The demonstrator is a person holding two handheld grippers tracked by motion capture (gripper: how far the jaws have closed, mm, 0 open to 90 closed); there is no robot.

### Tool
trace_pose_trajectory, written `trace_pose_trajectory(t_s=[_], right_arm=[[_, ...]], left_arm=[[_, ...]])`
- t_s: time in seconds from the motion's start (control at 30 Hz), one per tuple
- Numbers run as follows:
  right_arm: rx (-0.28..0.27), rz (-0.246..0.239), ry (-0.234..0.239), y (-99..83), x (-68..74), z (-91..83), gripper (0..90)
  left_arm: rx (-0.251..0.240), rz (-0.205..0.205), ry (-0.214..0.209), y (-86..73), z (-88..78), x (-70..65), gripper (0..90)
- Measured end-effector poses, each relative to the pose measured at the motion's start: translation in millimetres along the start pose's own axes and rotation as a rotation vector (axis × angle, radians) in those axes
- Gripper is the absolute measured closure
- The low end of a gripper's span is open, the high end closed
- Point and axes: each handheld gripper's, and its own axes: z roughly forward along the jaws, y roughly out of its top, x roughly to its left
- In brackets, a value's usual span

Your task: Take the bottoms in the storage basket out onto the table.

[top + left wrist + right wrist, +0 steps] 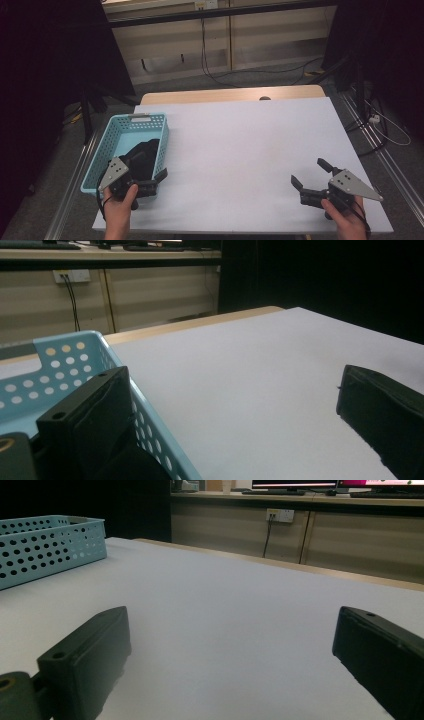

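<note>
- The white rectangular table top (240,150) lay before you.
- The light blue perforated plastic basket (114,134) sat at its 9 o'clock edge.
- A black bundle, perhaps cloth (142,155), lay inside the basket's near half.
- Your left gripper (152,182) straddled the basket's near right wall, jaws wide apart, gripping nothing.
- Your right gripper (312,172) hovered at 4 o'clock, jaws spread wide over bare table.
</note>
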Motion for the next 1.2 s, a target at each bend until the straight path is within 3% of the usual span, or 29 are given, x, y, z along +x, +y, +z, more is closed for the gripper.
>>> trace_pose_trajectory(t_s=[0.17, 0.5, 1.2], right_arm=[[0.002, -0.004, 0.002, 0.1, 0.2, 0.7, 1.6], [0.0, -0.011, 0.008, 0.4, 0.8, 1.1, 1.6], [0.004, -0.012, 0.005, 0.1, -1.4, 2.6, 1.6]], left_arm=[[-0.04, 0.0, -0.009, 18.0, -2.4, 6.8, 1.5], [-0.052, 0.024, -0.004, 42.8, -0.5, 22.7, 1.5], [0.038, 0.026, 0.01, 29.9, 10.3, 75.0, 1.6]])
